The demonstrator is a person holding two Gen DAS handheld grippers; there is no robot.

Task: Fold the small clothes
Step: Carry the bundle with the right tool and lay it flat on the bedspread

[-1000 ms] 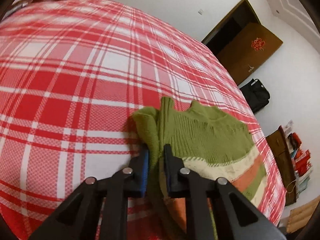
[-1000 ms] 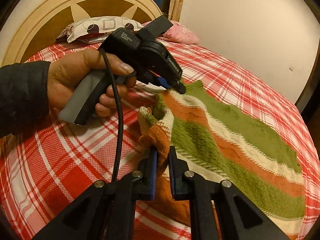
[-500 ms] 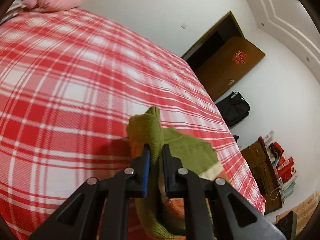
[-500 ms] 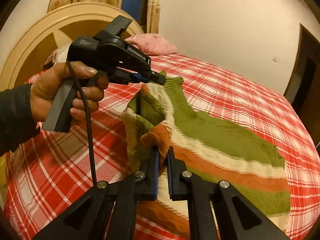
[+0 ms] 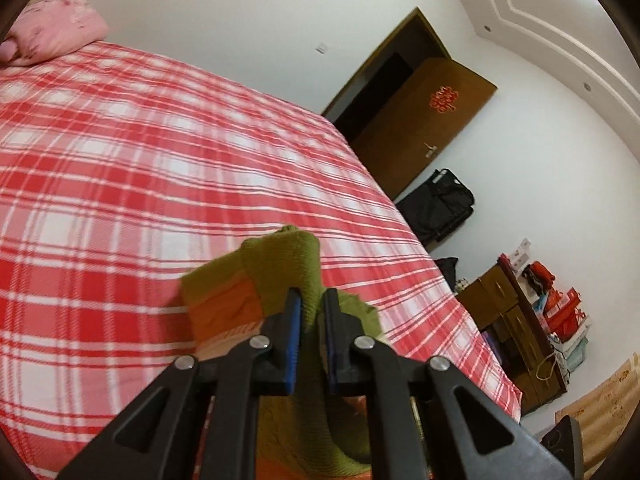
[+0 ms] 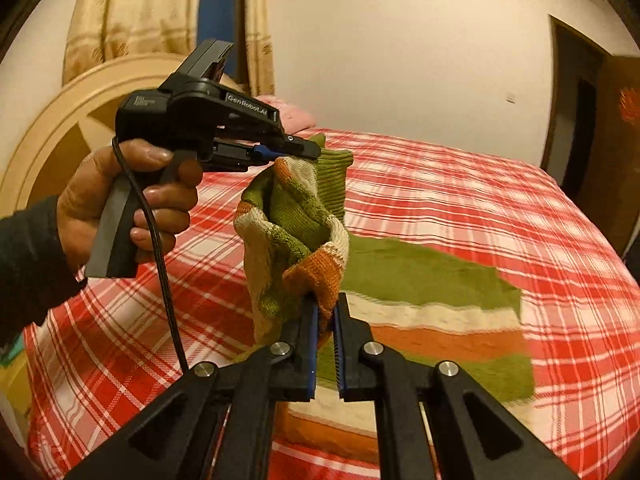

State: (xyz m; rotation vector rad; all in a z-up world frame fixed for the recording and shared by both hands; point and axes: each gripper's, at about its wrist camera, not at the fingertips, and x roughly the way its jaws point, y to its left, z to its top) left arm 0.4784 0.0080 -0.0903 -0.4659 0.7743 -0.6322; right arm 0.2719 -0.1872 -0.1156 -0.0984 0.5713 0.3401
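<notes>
**One side of the little sweater lifted and swinging over**

Both grippers are pinched tight on knit. The left gripper (image 5: 309, 304) holds the green ribbed shoulder of the striped sweater (image 6: 420, 300), and the right gripper (image 6: 326, 308) is clamped on the orange and cream hem corner. Between them that whole edge hangs in the air as a slack loop, while the far half of the garment lies flat on the red plaid bedspread (image 6: 480, 200).

A second ago the same two corners sat low, barely off the bed, with the sweater spread nearly full width. Now the person's hand (image 6: 120, 208) carries the left tool well above the mattress, and the lifted edge has peeled up and doubled towards the middle. From the left wrist view, the green body that filled the foreground has shrunk to a bunch around the jaws.

I read this as the start of a lengthwise fold: the raised side looks ready to be carried across and laid on the flat half. It has not been set down yet, and the loose loop may need tension to land square.
</notes>
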